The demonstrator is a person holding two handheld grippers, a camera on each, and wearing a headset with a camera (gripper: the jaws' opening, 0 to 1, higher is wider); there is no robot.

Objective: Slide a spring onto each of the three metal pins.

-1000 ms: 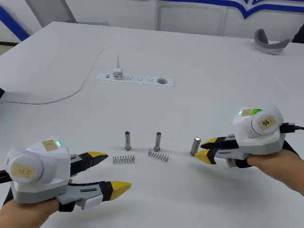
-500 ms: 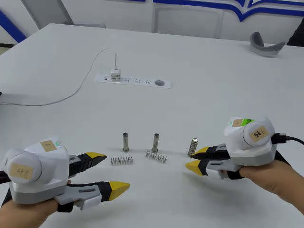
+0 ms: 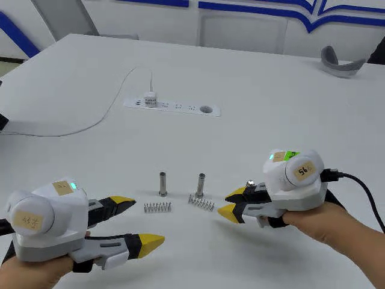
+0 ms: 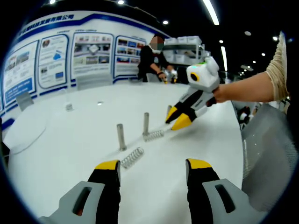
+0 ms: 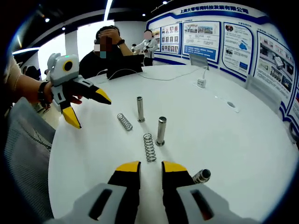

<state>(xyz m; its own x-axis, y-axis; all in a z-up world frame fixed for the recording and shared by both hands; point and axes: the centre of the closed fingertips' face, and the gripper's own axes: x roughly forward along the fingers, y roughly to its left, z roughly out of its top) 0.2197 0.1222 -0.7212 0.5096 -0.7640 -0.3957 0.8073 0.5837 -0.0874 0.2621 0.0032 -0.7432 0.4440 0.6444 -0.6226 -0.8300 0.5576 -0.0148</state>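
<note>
Two bare metal pins (image 3: 162, 183) (image 3: 200, 185) stand upright mid-table. A loose spring (image 3: 157, 208) lies before the left pin, and another spring (image 3: 201, 203) lies before the middle pin. The third pin (image 5: 202, 176) carries a spring and is mostly hidden behind my right gripper in the head view. My right gripper (image 3: 228, 205) is open by a narrow gap, holds nothing, and points at the middle spring (image 5: 149, 146) just ahead of its tips. My left gripper (image 3: 139, 221) is wide open near the front left, short of the left spring (image 4: 132, 157).
A white power strip (image 3: 172, 105) with a plugged charger (image 3: 151, 99) and a thin cable (image 3: 90, 123) lies farther back. A grey curved object (image 3: 341, 62) sits at the far right. People stand beyond the table in both gripper views.
My right gripper has moved left and nearer, away from the spring-loaded pin and toward the middle spring, and now covers that pin. The left gripper has stayed put.
</note>
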